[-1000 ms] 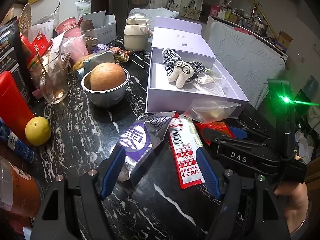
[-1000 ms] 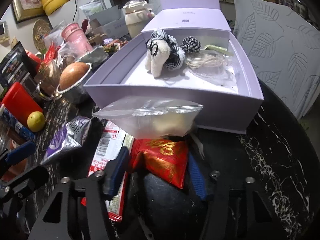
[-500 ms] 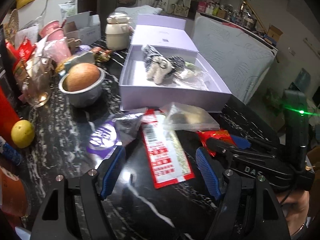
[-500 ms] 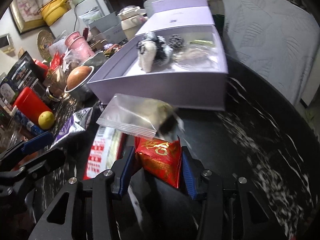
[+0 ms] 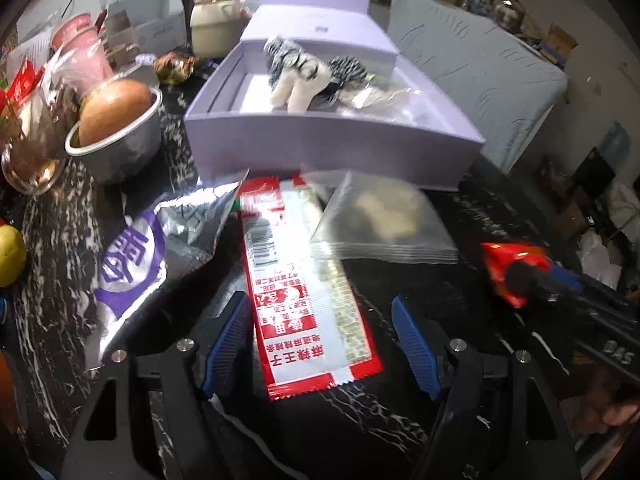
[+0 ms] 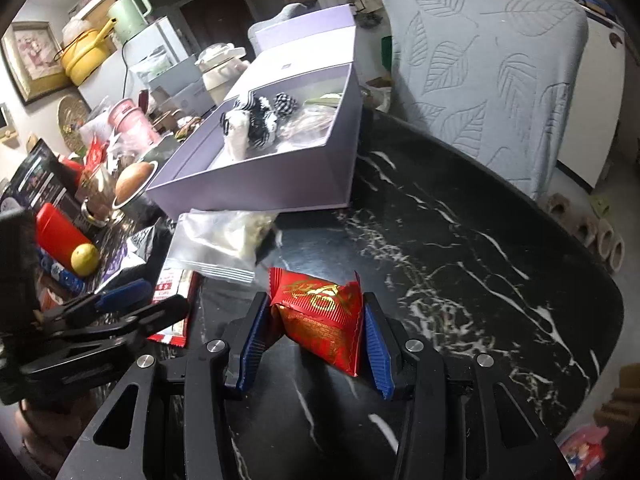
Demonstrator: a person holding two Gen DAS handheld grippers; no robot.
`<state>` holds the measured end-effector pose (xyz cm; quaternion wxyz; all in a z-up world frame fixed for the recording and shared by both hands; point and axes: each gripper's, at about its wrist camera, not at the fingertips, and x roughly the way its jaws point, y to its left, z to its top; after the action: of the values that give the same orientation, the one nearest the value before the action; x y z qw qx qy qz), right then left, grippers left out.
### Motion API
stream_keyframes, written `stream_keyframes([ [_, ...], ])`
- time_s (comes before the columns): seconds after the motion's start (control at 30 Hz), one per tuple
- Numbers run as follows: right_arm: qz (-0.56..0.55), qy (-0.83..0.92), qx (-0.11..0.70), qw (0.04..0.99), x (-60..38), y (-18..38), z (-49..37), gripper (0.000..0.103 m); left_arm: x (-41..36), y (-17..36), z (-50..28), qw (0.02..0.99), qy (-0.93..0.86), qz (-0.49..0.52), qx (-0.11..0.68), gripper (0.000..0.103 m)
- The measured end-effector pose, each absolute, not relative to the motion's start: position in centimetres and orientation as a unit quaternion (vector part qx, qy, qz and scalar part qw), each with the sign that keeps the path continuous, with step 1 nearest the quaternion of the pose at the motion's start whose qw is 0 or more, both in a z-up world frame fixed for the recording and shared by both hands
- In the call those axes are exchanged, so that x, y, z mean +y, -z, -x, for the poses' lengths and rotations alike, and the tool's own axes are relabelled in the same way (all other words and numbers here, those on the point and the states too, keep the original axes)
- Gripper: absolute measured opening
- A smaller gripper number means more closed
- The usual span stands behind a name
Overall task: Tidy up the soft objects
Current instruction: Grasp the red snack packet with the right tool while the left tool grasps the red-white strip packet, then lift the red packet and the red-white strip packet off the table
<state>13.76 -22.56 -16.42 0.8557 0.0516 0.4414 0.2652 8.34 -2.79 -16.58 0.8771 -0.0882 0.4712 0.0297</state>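
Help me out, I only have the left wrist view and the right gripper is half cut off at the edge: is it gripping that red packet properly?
Observer: Yes. In the right wrist view the right gripper has both blue pads pressed on the sides of the red packet.
Operator: Is the packet off the table?
Observer: It appears lifted, tilted between the pads, above the black marble table.
Operator: Anything on the table beyond it, on the way to the box?
Observer: The stretch right of the clear bag looks bare up to the purple box.
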Motion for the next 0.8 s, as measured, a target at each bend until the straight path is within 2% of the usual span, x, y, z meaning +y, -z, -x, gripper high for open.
stream_keyframes([
  [0.17,-0.057,-0.266,0.440,0.856,-23.0,16.4,-13.9,0.045,-2.8,16.9,-8.6,0.881,-0.044,0.072,0.465,0.072],
  [0.23,-0.059,-0.267,0.439,0.856,-23.1,16.4,-13.9,0.045,-2.8,16.9,-8.5,0.885,-0.045,0.066,0.458,0.058],
  [0.37,-0.062,-0.269,0.439,0.855,-23.2,16.4,-13.6,0.045,-2.7,16.8,-8.1,0.889,-0.035,0.062,0.453,0.051],
  [0.8,-0.060,-0.278,0.439,0.852,-23.7,16.3,-10.3,0.045,-4.8,16.5,-1.9,0.882,0.003,0.065,0.466,0.050],
])
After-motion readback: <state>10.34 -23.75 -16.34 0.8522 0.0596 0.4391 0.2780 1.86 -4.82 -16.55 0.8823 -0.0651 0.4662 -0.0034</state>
